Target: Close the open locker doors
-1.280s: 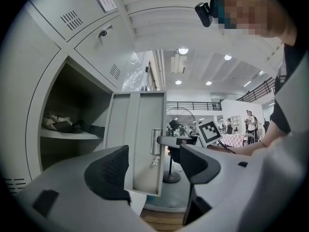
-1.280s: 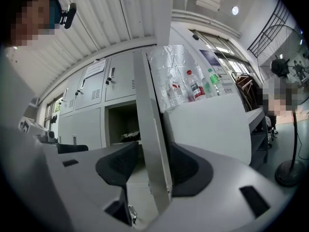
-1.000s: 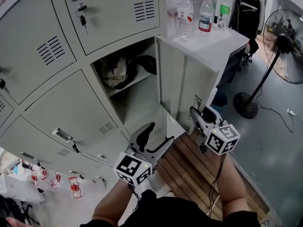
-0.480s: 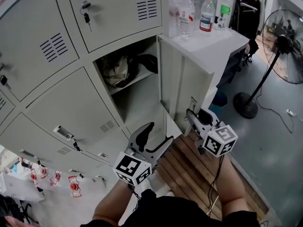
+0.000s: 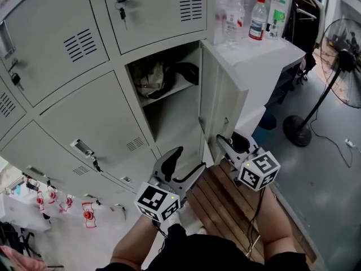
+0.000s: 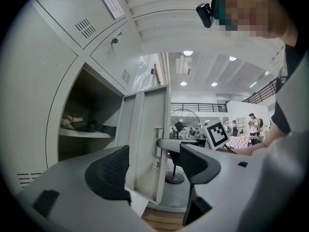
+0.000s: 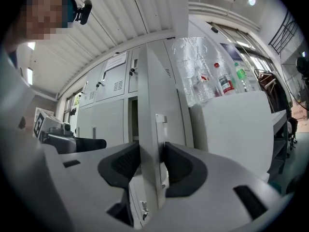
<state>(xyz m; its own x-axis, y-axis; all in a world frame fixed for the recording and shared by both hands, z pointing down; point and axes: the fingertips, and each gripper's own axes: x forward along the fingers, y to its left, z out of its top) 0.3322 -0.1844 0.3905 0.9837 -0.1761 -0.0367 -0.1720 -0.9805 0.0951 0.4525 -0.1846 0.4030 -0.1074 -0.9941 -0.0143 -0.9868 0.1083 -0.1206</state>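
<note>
Grey locker door (image 5: 223,103) stands ajar at frame centre.
Right tongs (image 5: 225,139) pinch its edge, jaws opening; left tongs (image 5: 191,157) gape empty.

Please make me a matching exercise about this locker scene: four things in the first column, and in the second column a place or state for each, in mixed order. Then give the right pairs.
Things
1. door
2. bottles
3. fan
4. bundle

Places or states
a. stands on the floor
b. on the white cabinet
c. on a locker shelf
d. swung open

Pairs: 1-d, 2-b, 3-a, 4-c
</note>
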